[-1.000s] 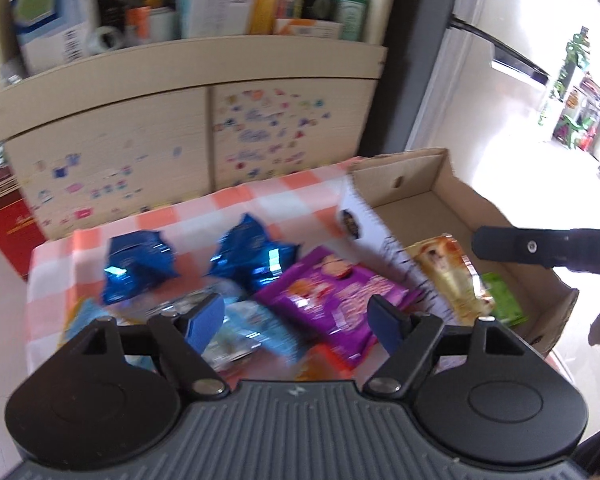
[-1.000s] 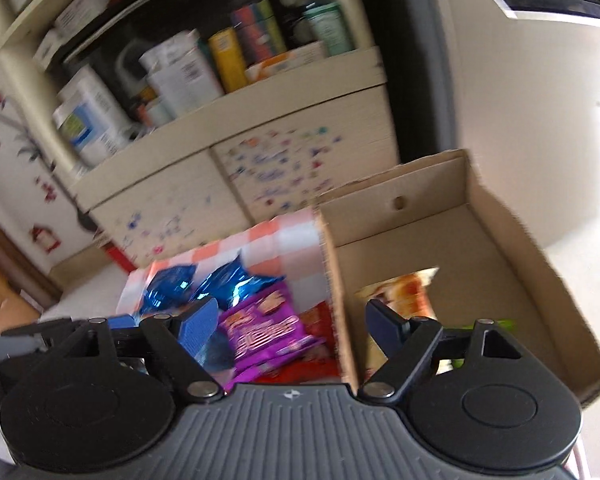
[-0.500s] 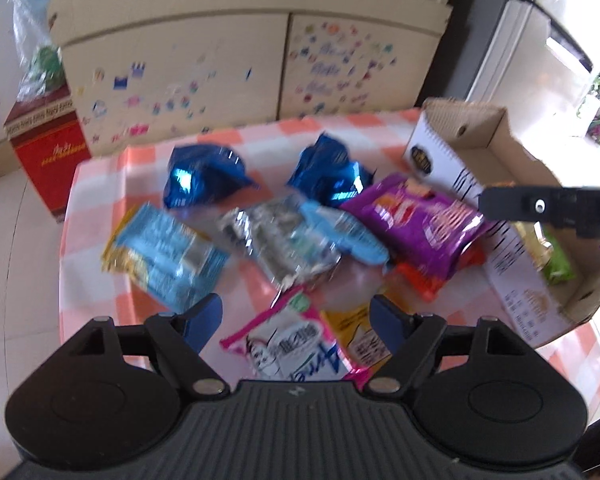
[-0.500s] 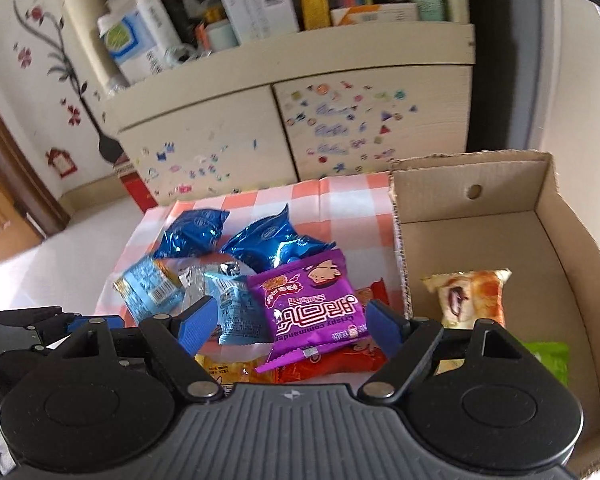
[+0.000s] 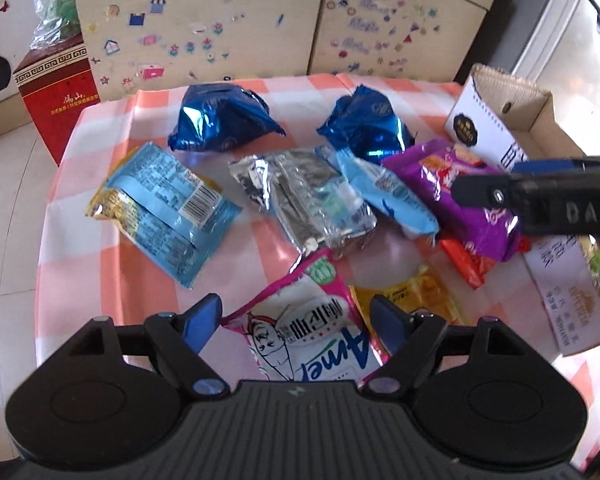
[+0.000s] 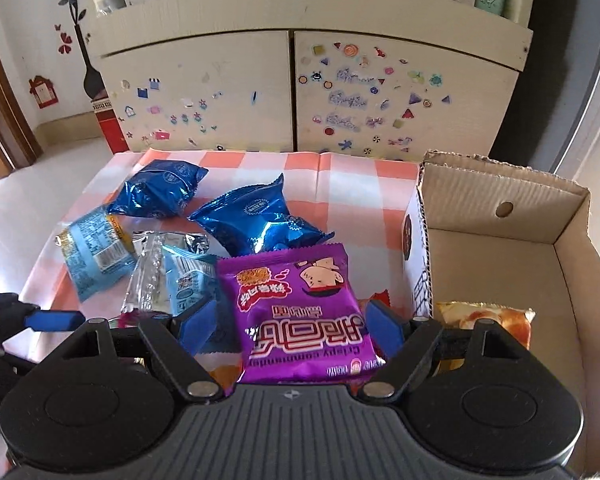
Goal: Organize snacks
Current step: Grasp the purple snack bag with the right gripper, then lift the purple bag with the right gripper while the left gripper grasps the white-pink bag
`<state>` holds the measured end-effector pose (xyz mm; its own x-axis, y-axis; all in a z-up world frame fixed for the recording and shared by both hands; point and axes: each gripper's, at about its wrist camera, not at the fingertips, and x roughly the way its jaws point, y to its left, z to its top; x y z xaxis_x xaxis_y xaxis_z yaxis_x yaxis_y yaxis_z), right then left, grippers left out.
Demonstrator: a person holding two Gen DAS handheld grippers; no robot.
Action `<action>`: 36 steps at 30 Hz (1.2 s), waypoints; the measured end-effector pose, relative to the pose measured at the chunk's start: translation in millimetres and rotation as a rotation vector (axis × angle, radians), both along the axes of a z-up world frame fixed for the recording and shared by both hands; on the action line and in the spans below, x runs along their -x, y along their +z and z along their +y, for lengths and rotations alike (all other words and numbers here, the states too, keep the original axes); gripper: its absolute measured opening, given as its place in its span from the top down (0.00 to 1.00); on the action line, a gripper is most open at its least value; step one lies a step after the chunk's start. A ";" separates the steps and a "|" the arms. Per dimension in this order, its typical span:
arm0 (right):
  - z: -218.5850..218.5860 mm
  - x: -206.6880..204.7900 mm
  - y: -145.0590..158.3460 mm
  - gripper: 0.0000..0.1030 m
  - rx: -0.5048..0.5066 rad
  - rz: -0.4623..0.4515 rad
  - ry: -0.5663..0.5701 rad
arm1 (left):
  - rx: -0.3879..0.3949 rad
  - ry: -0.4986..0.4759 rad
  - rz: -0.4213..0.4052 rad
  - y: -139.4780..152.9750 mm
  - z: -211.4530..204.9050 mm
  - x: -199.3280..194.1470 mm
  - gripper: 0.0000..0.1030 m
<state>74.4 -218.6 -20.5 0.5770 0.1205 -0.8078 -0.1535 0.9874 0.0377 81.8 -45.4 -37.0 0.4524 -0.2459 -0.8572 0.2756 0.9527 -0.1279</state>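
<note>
A: Where do things stand?

B: Both tools are spread and pinching nothing. The left tool (image 5: 296, 318) hangs over the pink-and-white snack packet (image 5: 312, 332) at the near edge of the checked table (image 5: 100, 264). The right tool (image 6: 288, 326) brackets the purple snack packet (image 6: 296, 312), which lies on top of an orange packet (image 5: 466, 262), just beside the cardboard box (image 6: 572, 240).

A: What's in the box already?

B: I can see 1 orange-yellow packet (image 6: 484, 314); most of the floor of the box is bare. The 2 dark blue foil bags (image 6: 160, 194), a pale blue packet (image 5: 164, 212) and a silver one (image 5: 304, 200) are still out on the table.

A: So how should the right tool take the purple one?

B: I'd lower until the pads flank the packet's sides, then close gently on the puffed middle: the film is slippery and crisps crush. Lift clear of the box wall before crossing, and keep the left tool back.
</note>
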 end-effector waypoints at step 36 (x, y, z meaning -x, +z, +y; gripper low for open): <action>15.3 14.3 5.2 0.34 -0.017 0.018 0.044 | 0.004 0.025 -0.114 22.0 9.3 5.8 0.42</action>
